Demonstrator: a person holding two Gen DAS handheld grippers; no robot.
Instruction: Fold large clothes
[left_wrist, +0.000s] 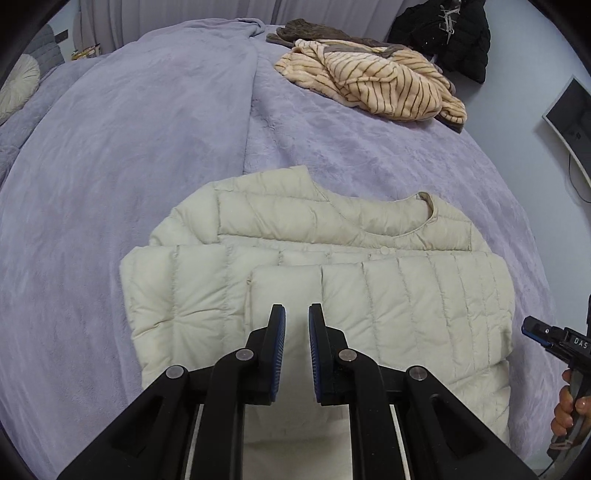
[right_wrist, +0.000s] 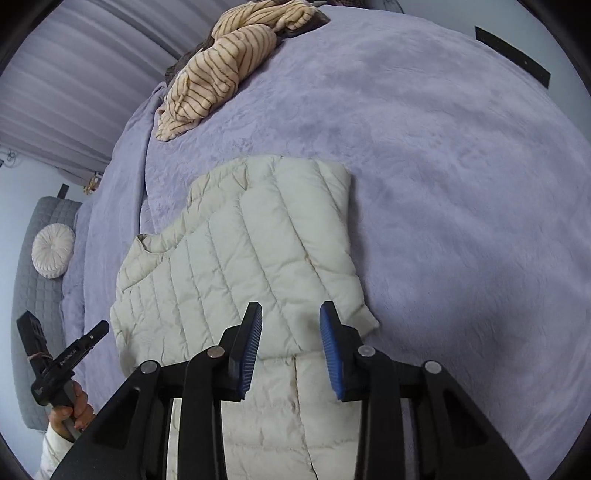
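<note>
1. Just ahead of both sets of fingers: cream puffer jacket (left_wrist: 332, 258) lying on the lavender bedspread (left_wrist: 110, 166); its near end runs under both grippers.
2. Left gripper (left_wrist: 297, 314): jaws nearly together, only a narrow gap, nothing pinched. It hangs above the jacket and I see no contact.
3. Right gripper (right_wrist: 291, 314): jaws part-spread, empty. The fabric sits below the pads (right_wrist: 255, 332), not between them.
4. Done, judging by the lay: both sleeves look folded in across the body. A sleeve cuff lies flat just beyond the left tips, and a folded-over sleeve panel lies just beyond the right tips. Neckline and snap placket sit further out.
5. Left, my guess: the cross fold, hem up to collar or similar, then squaring off. The jacket is still a long shape, not a compact bundle.
6. Well beyond the fingertips: striped fleece garment (left_wrist: 369, 81) in a crumpled heap, unfolded. If it counts as task scope, that one hasn't been started.
</note>
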